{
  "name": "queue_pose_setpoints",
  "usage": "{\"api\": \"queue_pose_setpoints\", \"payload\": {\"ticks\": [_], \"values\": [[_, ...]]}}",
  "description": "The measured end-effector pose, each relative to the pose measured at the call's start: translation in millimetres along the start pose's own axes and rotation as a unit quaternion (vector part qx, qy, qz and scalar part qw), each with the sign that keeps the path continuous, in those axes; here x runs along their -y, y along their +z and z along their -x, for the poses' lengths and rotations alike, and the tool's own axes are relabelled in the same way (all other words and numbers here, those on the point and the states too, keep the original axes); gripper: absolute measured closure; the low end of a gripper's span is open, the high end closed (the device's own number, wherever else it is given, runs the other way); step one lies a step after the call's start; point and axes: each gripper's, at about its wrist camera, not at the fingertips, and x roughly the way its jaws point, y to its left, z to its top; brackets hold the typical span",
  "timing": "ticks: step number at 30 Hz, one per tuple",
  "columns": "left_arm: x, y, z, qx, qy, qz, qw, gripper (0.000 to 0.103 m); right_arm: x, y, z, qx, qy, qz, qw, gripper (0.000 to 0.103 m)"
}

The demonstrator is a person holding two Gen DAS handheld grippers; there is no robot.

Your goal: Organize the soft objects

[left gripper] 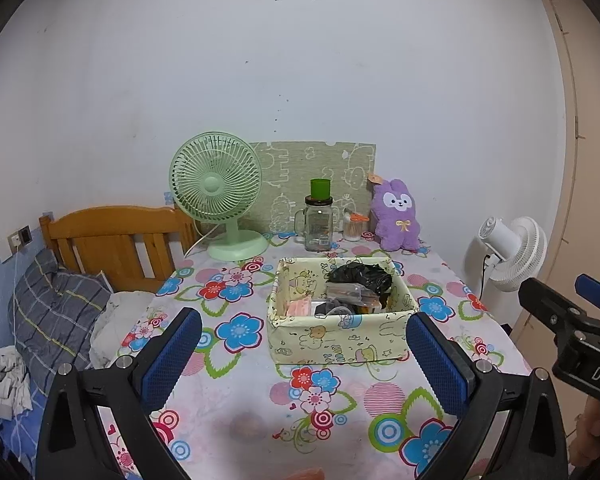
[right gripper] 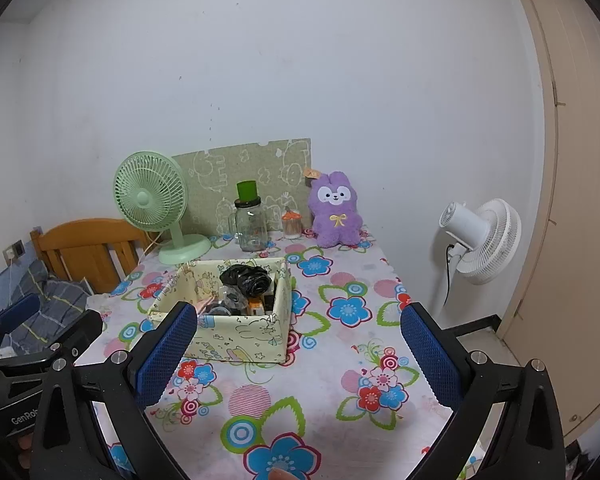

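Note:
A purple plush rabbit (left gripper: 397, 216) sits upright at the table's back right, against the wall; it also shows in the right wrist view (right gripper: 335, 212). A pale yellow fabric box (left gripper: 340, 342) stands mid-table, holding a crumpled black bag (left gripper: 360, 276) and small items; the box (right gripper: 236, 340) also shows in the right wrist view. My left gripper (left gripper: 304, 352) is open and empty, above the near table in front of the box. My right gripper (right gripper: 298, 344) is open and empty, to the right of the left one and level with it.
A green desk fan (left gripper: 220, 196), a glass jar with a green cup on top (left gripper: 319, 220) and a small cotton-swab jar (left gripper: 353, 229) stand along the back. A white floor fan (left gripper: 514, 252) is right of the table. A bed with wooden headboard (left gripper: 116, 240) lies left.

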Motion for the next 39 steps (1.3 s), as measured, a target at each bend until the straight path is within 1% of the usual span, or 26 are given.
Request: {"api": "queue_pose_setpoints", "payload": {"ticks": [20,30,39], "values": [[4.0,0.3,-5.5,-0.005,0.001,-0.001,1.0,0.0,-4.3,-2.9,-6.6,-0.005,0.005,0.003,1.0,0.0],[7.9,1.4,-8.9,-0.006,-0.004,0.0,1.0,0.0,-4.0,-3.0,-7.3,-0.007,-0.001,0.001,1.0,0.0],[7.1,1.2,-10.7,-0.007,-0.001,0.006,1.0,0.0,-2.5,-3.8,-7.5,-0.008,-0.002,-0.001,1.0,0.0]]}}
